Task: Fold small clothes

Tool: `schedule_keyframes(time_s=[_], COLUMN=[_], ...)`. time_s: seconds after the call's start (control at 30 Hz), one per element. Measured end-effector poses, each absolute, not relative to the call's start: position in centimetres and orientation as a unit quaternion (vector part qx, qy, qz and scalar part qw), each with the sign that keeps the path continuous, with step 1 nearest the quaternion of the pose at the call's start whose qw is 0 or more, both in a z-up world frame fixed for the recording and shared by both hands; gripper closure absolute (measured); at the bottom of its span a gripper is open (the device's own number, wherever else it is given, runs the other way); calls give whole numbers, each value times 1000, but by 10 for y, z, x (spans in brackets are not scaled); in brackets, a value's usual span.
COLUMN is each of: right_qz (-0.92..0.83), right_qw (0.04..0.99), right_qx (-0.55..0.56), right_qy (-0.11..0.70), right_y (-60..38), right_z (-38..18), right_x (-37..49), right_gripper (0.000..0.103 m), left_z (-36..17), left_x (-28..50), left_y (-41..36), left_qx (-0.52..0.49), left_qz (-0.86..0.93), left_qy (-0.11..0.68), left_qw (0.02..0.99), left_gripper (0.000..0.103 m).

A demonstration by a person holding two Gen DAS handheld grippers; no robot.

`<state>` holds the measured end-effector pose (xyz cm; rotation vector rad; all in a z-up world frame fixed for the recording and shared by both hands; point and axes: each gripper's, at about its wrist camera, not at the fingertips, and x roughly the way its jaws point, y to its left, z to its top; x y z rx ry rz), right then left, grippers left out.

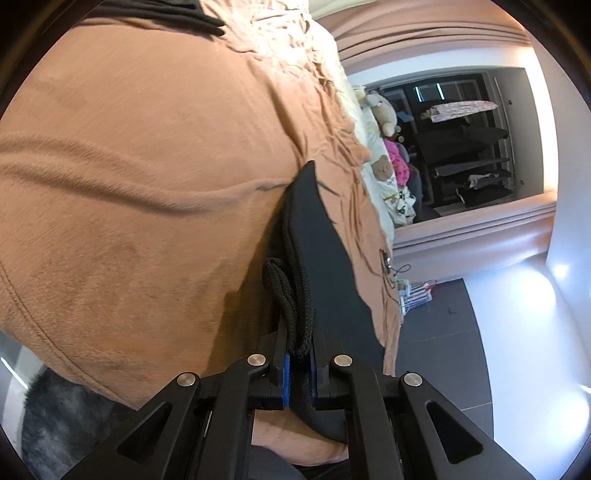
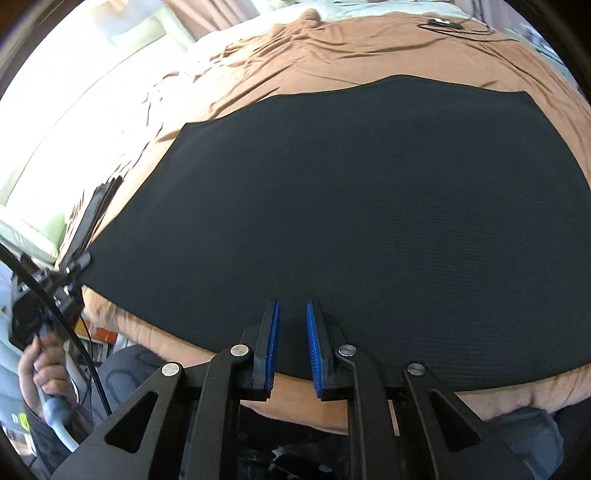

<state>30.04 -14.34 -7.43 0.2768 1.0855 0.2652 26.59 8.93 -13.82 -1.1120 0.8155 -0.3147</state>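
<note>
item: flat black ribbed-knit garment (image 2: 351, 206), laid out smooth on a rust-brown bedspread (image 2: 369, 48); its near hem lies along the bed's front edge. no fold is visible in it, apart from the corner lifted at the left.

left gripper (image 1: 301, 354): blue-padded jaws pressed together, pinching the garment's hem corner, with a black braided drawstring (image 1: 284, 291) looped beside the pinch. the fabric rises edge-on from the bedspread there, so this corner is lifted. in the right wrist view the same gripper (image 2: 79, 264) sits at the garment's far left edge, with a person's hand (image 2: 40, 365) on its grip.

right gripper (image 2: 291, 314): blue pads narrowly parted over the near hem; fabric lies between them, but the pads are not seen pressing it.

progress, judged: early. one corner secured, the second grasp not completed, first fold still to make.

surroundings: pale sheet and soft toys (image 1: 384, 110) beyond the bedspread, dark wardrobe (image 1: 461, 140), grey tiled floor (image 1: 443, 332), cable and small device (image 2: 443, 24) on the far bedspread.
</note>
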Motion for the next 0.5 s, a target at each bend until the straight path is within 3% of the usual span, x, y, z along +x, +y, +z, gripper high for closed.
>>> schedule_keyframes(time_s=[0.17,0.5], right_qz=[137,113], right_qw=[815,821], right_qx=[138,118], right_qy=[547,548], right_y=[-130,-119], right_z=[-96,-85], right_x=[298,322], right_gripper=[93,93], left_z=[-133,-145], left_x=[266,263], left_y=[87,92], left_qx=[-514,-542], left_qz=[-153,-162], left_qy=[370,359], left_qw=[759,742], left_gripper=[96,96])
